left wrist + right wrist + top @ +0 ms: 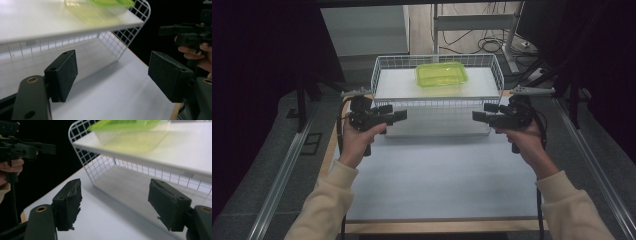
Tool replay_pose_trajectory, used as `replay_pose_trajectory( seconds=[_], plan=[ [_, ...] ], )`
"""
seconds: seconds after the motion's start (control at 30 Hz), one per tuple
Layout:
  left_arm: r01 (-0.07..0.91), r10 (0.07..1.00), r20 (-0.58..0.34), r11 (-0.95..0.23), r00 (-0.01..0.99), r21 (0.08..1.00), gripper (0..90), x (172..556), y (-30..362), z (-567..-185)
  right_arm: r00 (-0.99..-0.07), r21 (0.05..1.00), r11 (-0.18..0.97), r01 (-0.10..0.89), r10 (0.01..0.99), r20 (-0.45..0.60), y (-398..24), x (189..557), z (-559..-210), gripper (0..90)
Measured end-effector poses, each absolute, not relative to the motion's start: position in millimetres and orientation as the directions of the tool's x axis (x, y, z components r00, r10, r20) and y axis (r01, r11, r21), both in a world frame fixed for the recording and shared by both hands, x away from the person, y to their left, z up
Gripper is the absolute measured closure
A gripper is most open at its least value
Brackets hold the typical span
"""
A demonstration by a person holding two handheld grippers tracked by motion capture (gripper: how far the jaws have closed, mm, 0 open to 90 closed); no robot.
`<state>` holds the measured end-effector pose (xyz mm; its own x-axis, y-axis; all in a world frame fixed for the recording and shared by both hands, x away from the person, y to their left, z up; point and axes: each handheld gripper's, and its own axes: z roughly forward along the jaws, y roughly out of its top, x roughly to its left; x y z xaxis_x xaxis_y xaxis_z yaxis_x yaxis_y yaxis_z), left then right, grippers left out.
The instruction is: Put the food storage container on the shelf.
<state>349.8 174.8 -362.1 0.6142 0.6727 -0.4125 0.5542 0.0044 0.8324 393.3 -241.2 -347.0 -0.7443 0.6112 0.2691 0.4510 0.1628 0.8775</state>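
we are holding both grippers, left (401,116) and right (478,117), fingers wide and empty, facing inward, the green box (441,74) lying crosswise beyond, midway between.

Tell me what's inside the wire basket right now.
A white board lies inside the wire basket, with a green lidded container resting on it. Its contents can't be made out.
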Motion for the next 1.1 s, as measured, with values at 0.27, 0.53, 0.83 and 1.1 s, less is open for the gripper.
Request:
replay_pose_trajectory(
  seconds=[0.27, 0.53, 0.83, 1.1],
  plan=[
    [0.571, 0.657, -0.426, -0.008, 0.622, 0.821, 23.2, 305.1, 179.3, -403.9, -0.765, 0.878, 0.189, 0.439, 0.592, 0.255, -246.2, 364.4, -379.9, 24.6],
    [0.602, 0.655, -0.436, -0.037, 0.617, 0.797, 23.4, 279.1, 177.0, -450.3, -0.766, 0.865, 0.211, 0.455, 0.587, 0.26, -256.4, 336.5, -423.3, 22.3],
    [0.647, 0.682, -0.43, -0.083, 0.591, 0.758, 23.4, 268.1, 172.1, -494.1, -0.768, 0.837, 0.258, 0.482, 0.584, 0.262, -262.2, 313.4, -477.4, 21.0],
    [0.647, 0.689, -0.42, -0.093, 0.59, 0.756, 23.5, 267.1, 169.7, -498.7, -0.782, 0.833, 0.308, 0.46, 0.584, 0.215, -257.3, 309.0, -487.3, 19.7]
  ],
)
